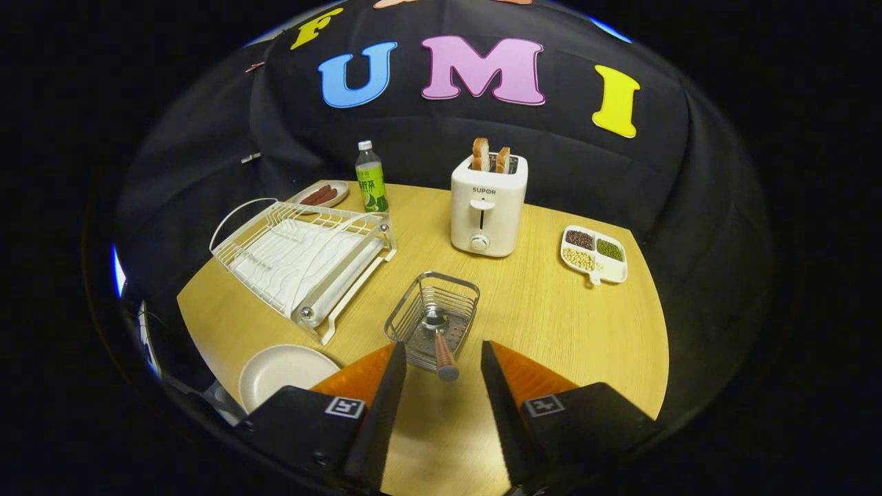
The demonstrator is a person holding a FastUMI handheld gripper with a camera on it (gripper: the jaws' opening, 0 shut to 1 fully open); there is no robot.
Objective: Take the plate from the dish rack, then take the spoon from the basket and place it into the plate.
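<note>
Gripper view: the claw hangs with fingers spread and empty, the spoon's handle rising between their tips from the wire basket just ahead. The plate already lies on the wooden surface, beside the bare dish rack. The plate step looks done; the spoon remains to be lifted and placed.

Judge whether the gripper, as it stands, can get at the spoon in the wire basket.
Probably yes. The gripper is open, and the spoon leans in the basket with its handle end sticking out between the fingertips, with nothing across it.
</note>
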